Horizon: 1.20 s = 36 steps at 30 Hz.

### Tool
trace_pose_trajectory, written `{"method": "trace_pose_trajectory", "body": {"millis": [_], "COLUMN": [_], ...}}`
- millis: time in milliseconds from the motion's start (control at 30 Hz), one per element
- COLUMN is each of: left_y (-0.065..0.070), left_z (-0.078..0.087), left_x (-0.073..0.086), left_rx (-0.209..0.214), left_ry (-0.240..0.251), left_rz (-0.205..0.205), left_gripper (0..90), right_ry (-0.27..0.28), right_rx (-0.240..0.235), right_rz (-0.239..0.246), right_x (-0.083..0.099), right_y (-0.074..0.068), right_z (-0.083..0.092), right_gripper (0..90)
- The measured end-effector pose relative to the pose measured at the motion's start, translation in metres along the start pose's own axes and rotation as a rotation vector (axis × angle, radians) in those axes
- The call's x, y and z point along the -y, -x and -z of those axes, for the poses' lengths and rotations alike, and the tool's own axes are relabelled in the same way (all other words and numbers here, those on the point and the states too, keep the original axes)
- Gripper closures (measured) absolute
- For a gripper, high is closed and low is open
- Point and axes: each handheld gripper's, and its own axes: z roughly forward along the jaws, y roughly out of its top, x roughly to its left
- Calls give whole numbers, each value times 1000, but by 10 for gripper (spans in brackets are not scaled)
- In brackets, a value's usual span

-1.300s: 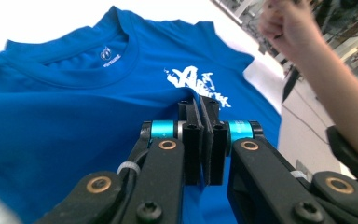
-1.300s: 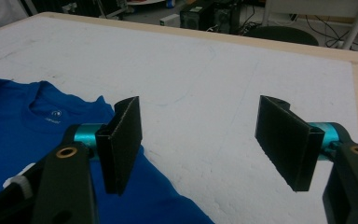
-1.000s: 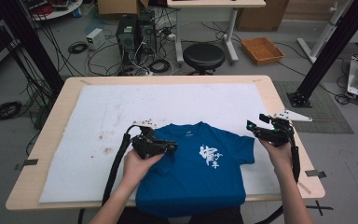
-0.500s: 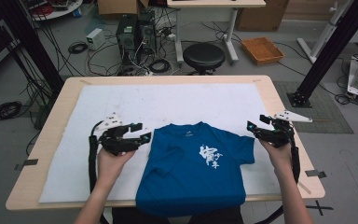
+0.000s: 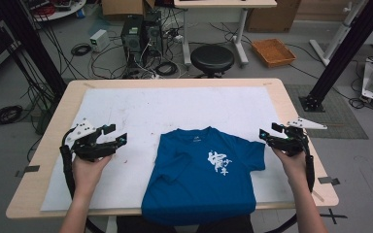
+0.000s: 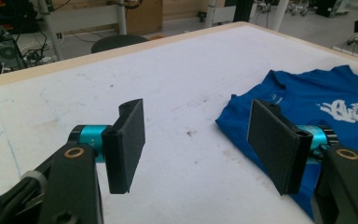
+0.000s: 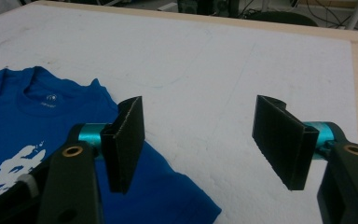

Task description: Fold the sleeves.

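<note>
Jaws stand wide and empty on both the left gripper (image 5: 118, 134) and right gripper (image 5: 267, 132), the left's just opened, so next grab the blue T-shirt's (image 5: 201, 179) right sleeve (image 5: 252, 155) cleanly, fold inward.

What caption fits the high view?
Blue T-shirt, one sleeve folded in, between open left gripper and right gripper.

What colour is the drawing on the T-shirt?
White, on a blue T-shirt; the drawing shows best in the high view.
</note>
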Motion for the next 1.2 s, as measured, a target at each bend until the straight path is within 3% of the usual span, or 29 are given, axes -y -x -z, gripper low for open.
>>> {"method": "trace_pose_trajectory", "body": {"millis": [433,733,833,1200], "left_y": [-3,-7,-7,-11], "left_z": [-1,-1,-2,-5], "left_x": [5,10,10,11], "left_rx": [-23,-19,-14,-6], "left_ry": [-11,-22,-22,-35], "left_rz": [-18,-11,-9,3], "left_gripper": [369,369,369,369], "right_ry": [-33,-54,-59,-94], "right_rx": [-31,-46,-63,-75], "right_rz": [-23,-18,-30,-54], "right_x": [13,15,17,20], "right_y": [15,14,14,15], "right_z": [11,9,8,8], "right_gripper": [458,532,596,596]}}
